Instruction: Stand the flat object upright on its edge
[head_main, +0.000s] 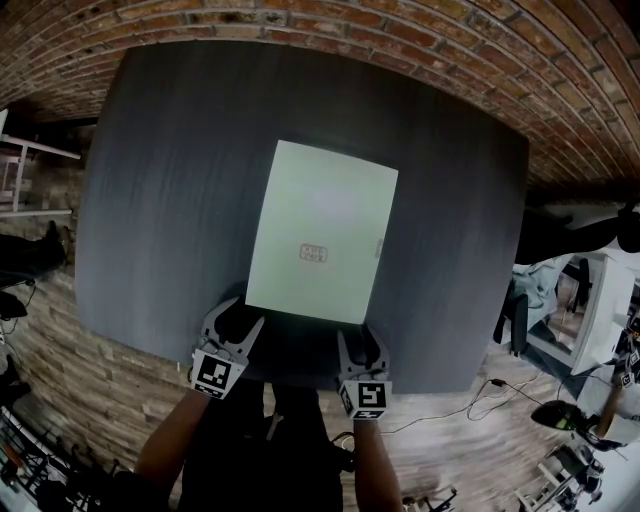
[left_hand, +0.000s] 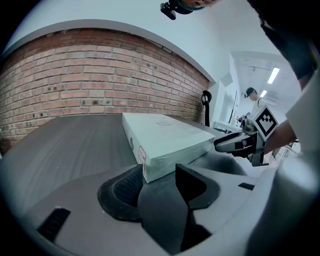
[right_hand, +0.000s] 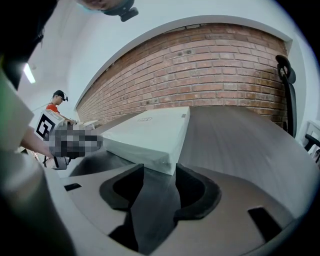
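Note:
A flat pale green box (head_main: 320, 235) lies face down-flat on the dark round-cornered table (head_main: 170, 200), its long side running away from me. My left gripper (head_main: 238, 322) sits at the box's near left corner, jaws open. In the left gripper view that corner (left_hand: 165, 135) pokes into the mouth of the left gripper (left_hand: 159, 175), with no pad visibly pressing on it. My right gripper (head_main: 358, 340) sits at the near right corner, jaws also open. In the right gripper view the box corner (right_hand: 150, 132) stands just at the tips of the right gripper (right_hand: 160, 172).
The table's near edge (head_main: 300, 372) lies right under both grippers. A brick wall (head_main: 330, 20) runs behind the table. A black chair (head_main: 515, 315) and white furniture (head_main: 590, 310) stand at the right, with a cable (head_main: 470, 405) on the floor. A person (left_hand: 254, 100) stands far off.

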